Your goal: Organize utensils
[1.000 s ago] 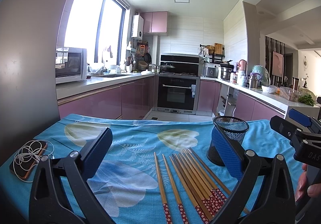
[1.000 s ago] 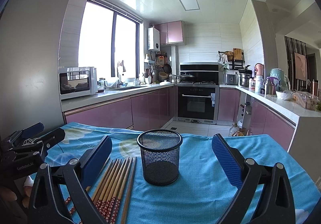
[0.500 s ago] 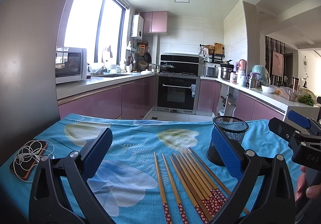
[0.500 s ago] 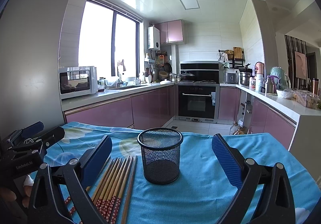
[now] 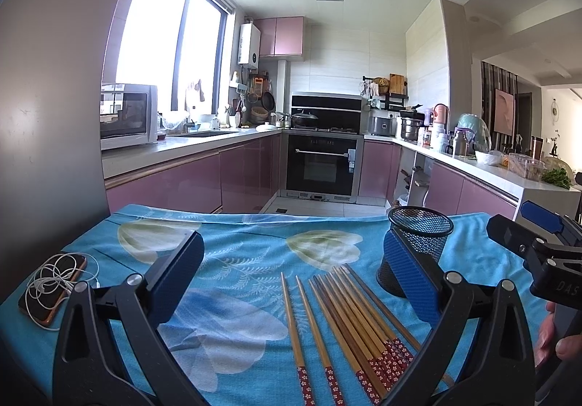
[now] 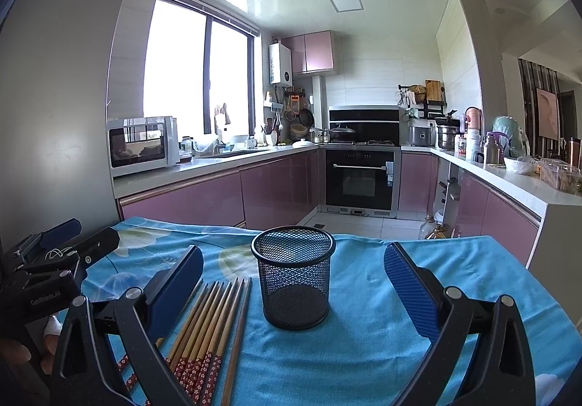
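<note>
Chopsticks (image 5: 349,318) lie unmoved in row on surface (image 5: 236,260), just left of empty cup (image 6: 293,284). Left tool (image 5: 291,282) and right tool (image 6: 293,291) stay wide open, empty; only slight drift since earlier. Nothing picked yet.

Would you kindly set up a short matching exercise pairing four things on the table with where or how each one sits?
Things:
1. mesh cup
2. chopsticks
3. phone
4. left gripper

States:
A. lying flat in a row on the blue cloth
B. open, holding nothing
C. standing upright and empty
D. at the table's left edge under a tangle of white earphones

Pairs: 1-C, 2-A, 3-D, 4-B
</note>
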`<state>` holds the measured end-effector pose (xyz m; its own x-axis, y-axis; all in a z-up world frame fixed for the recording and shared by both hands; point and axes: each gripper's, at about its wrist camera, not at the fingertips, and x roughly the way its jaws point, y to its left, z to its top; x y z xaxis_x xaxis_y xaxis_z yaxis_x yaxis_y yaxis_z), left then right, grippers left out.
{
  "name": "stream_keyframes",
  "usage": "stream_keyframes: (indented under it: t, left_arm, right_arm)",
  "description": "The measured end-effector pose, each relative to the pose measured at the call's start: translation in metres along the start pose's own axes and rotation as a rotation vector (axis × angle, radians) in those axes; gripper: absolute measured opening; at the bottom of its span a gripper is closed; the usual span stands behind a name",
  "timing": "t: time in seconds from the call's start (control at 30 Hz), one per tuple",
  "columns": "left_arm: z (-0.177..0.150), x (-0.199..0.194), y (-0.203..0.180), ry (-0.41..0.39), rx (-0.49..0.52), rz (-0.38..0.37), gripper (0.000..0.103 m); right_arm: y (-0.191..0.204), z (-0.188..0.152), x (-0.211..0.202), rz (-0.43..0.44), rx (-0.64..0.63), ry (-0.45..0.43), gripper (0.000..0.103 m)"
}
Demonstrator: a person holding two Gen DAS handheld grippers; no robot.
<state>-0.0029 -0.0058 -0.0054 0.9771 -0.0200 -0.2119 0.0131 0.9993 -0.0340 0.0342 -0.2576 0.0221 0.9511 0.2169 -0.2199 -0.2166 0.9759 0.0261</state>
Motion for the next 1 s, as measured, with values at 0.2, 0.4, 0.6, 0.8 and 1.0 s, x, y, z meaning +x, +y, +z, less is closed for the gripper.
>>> stream_keyframes:
  t: [0.2, 0.4, 0.6, 0.8, 1.0]
  left_arm:
    - [-0.001, 0.001, -0.001, 0.017, 0.006, 0.003, 0.097]
    - [-0.002, 0.007, 0.000, 0.061, 0.028, 0.003, 0.097]
    - [-0.009, 0.022, 0.002, 0.164, 0.057, -0.013, 0.097]
    - [-0.023, 0.050, 0.009, 0.332, 0.105, -0.050, 0.095]
    - [-0.043, 0.080, 0.014, 0.489, 0.118, -0.106, 0.074]
  right_arm:
    - [0.000, -0.003, 0.004, 0.027, -0.002, 0.040, 0.096]
    - [0.005, -0.010, 0.023, 0.087, 0.000, 0.166, 0.096]
    - [0.012, -0.026, 0.048, 0.141, -0.012, 0.345, 0.095]
    - [0.028, -0.040, 0.070, 0.191, -0.054, 0.494, 0.077]
    - [0.035, -0.048, 0.086, 0.204, -0.067, 0.584, 0.052]
